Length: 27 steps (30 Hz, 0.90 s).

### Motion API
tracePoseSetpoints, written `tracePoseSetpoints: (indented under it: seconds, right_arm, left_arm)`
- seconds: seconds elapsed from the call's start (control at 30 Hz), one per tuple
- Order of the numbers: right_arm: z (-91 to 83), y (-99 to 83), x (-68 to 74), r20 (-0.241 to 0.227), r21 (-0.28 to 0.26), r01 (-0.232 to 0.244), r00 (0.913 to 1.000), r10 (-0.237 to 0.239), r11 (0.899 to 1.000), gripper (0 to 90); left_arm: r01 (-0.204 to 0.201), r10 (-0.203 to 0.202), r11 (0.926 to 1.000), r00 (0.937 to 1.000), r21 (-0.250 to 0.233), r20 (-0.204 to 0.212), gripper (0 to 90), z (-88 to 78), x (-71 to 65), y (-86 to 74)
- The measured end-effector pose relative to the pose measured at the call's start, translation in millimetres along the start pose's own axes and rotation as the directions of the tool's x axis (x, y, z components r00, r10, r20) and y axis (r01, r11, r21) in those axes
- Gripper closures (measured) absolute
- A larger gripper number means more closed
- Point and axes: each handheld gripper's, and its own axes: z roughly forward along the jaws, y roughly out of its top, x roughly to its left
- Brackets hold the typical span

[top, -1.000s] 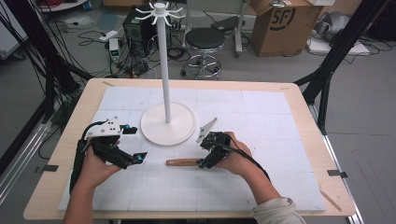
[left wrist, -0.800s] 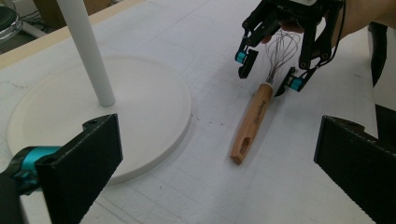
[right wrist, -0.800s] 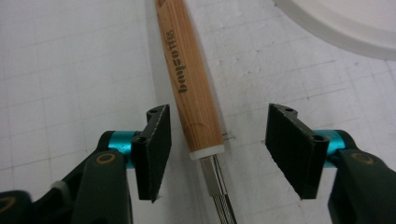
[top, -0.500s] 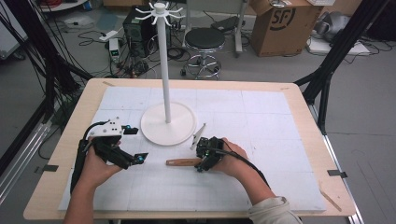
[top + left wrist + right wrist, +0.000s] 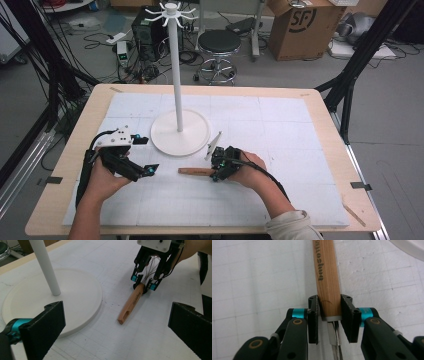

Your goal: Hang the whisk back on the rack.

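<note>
Whisk (image 5: pixel 132 302) lay flat on worktop (image 5: pixel 300 150) beside white stand base (image 5: pixel 180 132). Right gripper (image 5: pixel 329 312) fingers had just closed, clamped on wooden handle. Left gripper (image 5: pixel 142 156) fingers apart, holding nothing, well left of whisk.

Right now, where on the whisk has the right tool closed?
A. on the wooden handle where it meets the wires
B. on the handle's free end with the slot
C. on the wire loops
A: the right tool clamps the wooden handle just above its metal collar.
</note>
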Motion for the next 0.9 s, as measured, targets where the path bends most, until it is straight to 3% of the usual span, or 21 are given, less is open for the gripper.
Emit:
tracePoseSetpoints:
  seconds: [0.17,0.27,0.33,0.37,0.4,0.5,0.53,0.57,0.63,0.77,0.87,0.9]
  right_arm:
    - [-1.3,-2.1,-2.3,-0.013,-0.012,-0.015,0.9998,0.015,1.000,71.5]
    - [-8.4,-2.3,-2.8,-0.014,-0.061,-0.023,0.9996,0.023,0.998,71.6]
    - [-18.4,-3.3,-3.3,-0.023,-0.123,-0.036,0.9992,0.034,0.992,71.6]
    - [-18.4,-3.3,-3.3,-0.023,-0.123,-0.036,0.9992,0.034,0.992,71.6]
    - [-25.2,-5.2,-4.6,-0.024,-0.167,-0.044,0.9989,0.040,0.985,71.7]
    - [-36.4,-8.8,-6.3,-0.024,-0.226,-0.056,0.9984,0.052,0.972,71.6]
    - [-36.4,-8.8,-6.3,-0.024,-0.226,-0.056,0.9984,0.052,0.972,71.6]
    - [-43.7,-11.3,-7.1,-0.029,-0.274,-0.067,0.9977,0.061,0.960,71.6]
    - [-51.1,-13.9,-8.3,-0.036,-0.320,-0.075,0.9971,0.066,0.945,71.7]
    - [-65.0,-19.4,-10.8,-0.052,-0.421,-0.095,0.9954,0.081,0.902,71.6]
    - [-74.8,-23.0,-12.3,-0.063,-0.480,-0.109,0.9940,0.089,0.871,71.7]
    - [-78.1,-23.4,-12.7,-0.059,-0.490,-0.106,0.9944,0.088,0.865,71.6]
  left_arm:
    - [-0.001,0.001,1.0000,1.0000,0.001,0.000,1.6,0.0,0.2,-0.1]
    - [0.000,0.000,1.0000,1.0000,-0.002,-0.001,1.6,-0.7,0.2,-0.1]
    - [0.002,-0.002,1.0000,1.0000,-0.005,-0.002,1.6,-0.9,0.3,-0.1]
    - [0.003,-0.003,1.0000,1.0000,-0.005,-0.003,1.6,-1.0,0.2,-0.1]
    - [0.003,-0.003,1.0000,1.0000,-0.005,-0.003,1.6,-1.0,0.2,-0.1]
    - [0.000,0.000,1.0000,1.0000,-0.004,-0.002,1.6,-0.7,0.1,0.0]
    - [0.003,-0.003,1.0000,1.0000,-0.006,-0.002,1.6,-0.3,-0.2,0.0]
    - [0.003,-0.003,1.0000,1.0000,-0.006,0.000,1.6,-0.2,-0.2,0.0]
    - [0.002,-0.002,1.0000,1.0000,-0.006,-0.002,1.6,-0.3,-0.1,0.0]
    - [0.000,0.000,1.0000,1.0000,-0.005,0.000,1.6,-0.2,-0.1,0.1]
    - [0.002,-0.002,1.0000,1.0000,-0.006,-0.001,1.6,0.1,-0.4,0.1]
    - [0.001,-0.001,1.0000,1.0000,-0.005,-0.002,1.6,0.4,-0.4,0.1]
